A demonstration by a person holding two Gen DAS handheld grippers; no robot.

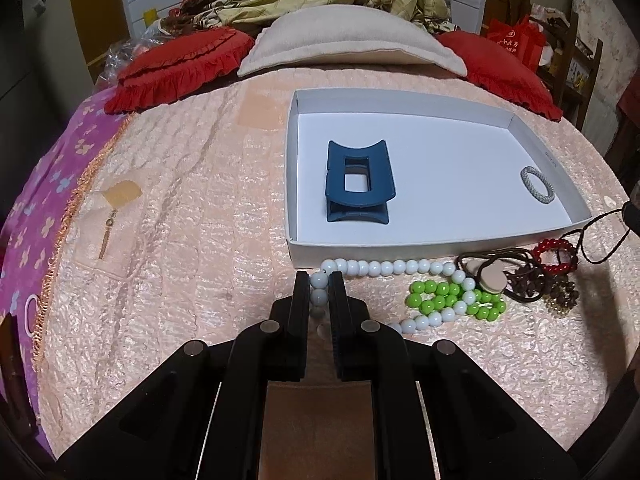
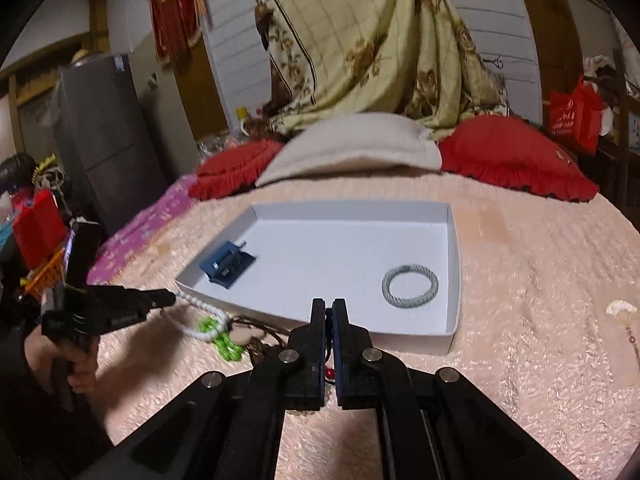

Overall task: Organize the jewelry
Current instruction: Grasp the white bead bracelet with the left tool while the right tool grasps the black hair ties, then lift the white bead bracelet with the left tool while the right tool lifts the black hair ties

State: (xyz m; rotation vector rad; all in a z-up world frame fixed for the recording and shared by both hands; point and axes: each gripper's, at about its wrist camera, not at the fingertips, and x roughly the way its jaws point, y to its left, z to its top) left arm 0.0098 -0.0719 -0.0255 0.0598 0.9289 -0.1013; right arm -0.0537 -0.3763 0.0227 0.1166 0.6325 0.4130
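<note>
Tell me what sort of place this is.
Most likely a home bedroom: the work surface is a bed with a textured peach bedspread, red ruffled cushions flank a beige pillow, and a grey refrigerator stands nearby.

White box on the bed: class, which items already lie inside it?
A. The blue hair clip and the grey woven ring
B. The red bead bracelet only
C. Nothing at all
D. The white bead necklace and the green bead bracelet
A: inside the white box lie the blue hair clip and the grey woven ring, while the bead strings lie outside on the bedspread.
</note>
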